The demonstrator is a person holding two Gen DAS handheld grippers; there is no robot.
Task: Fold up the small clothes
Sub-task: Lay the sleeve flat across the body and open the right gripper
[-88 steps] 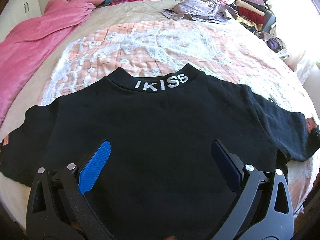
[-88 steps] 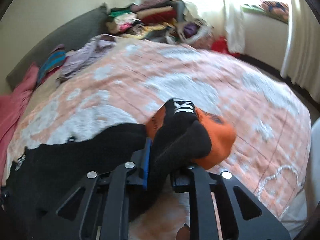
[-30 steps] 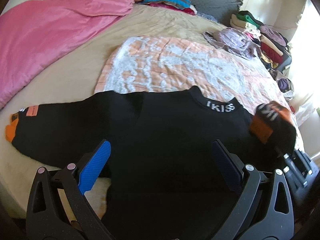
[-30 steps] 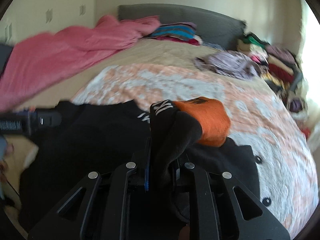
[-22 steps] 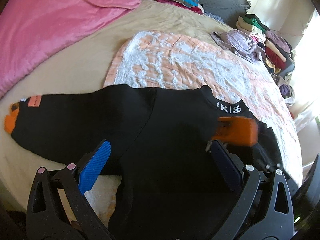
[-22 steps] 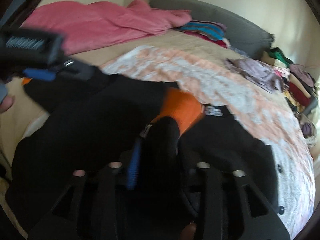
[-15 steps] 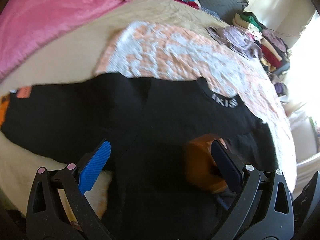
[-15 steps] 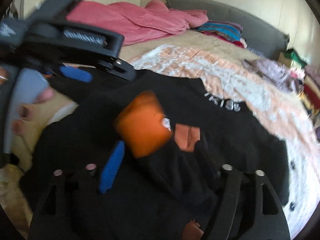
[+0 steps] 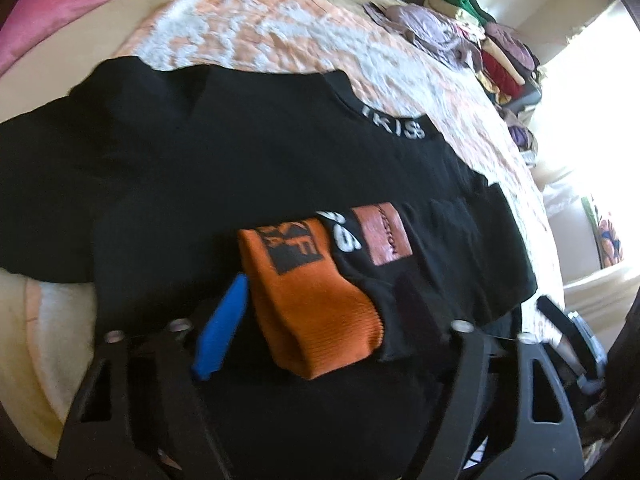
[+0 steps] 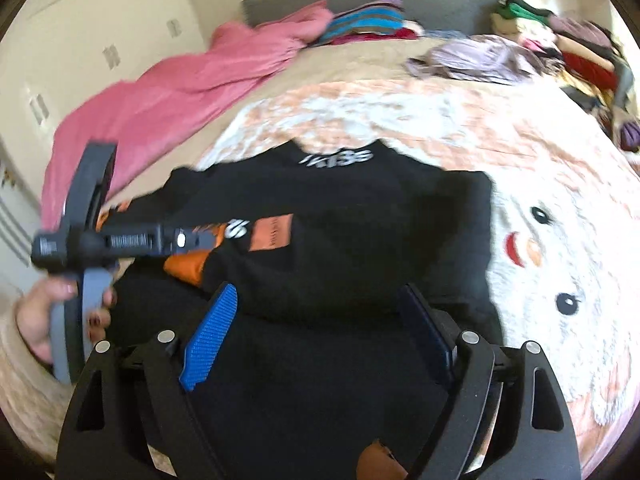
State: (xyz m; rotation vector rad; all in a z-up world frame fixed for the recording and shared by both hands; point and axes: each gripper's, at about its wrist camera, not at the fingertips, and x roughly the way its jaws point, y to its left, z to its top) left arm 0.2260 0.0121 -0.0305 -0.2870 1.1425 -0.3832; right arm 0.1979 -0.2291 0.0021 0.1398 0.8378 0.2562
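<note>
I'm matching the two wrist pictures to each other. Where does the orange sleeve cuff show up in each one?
Left wrist: the orange cuff lies low at centre on the black top, between the left gripper fingers.
Right wrist: left of centre, partly behind the left gripper.
Shared landmark: the white collar lettering.

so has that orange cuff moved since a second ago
Yes. The orange cuff was off past the collar lettering at the sweater's right edge; it now lies folded inward on the black sweater, below and left of that lettering.
</note>
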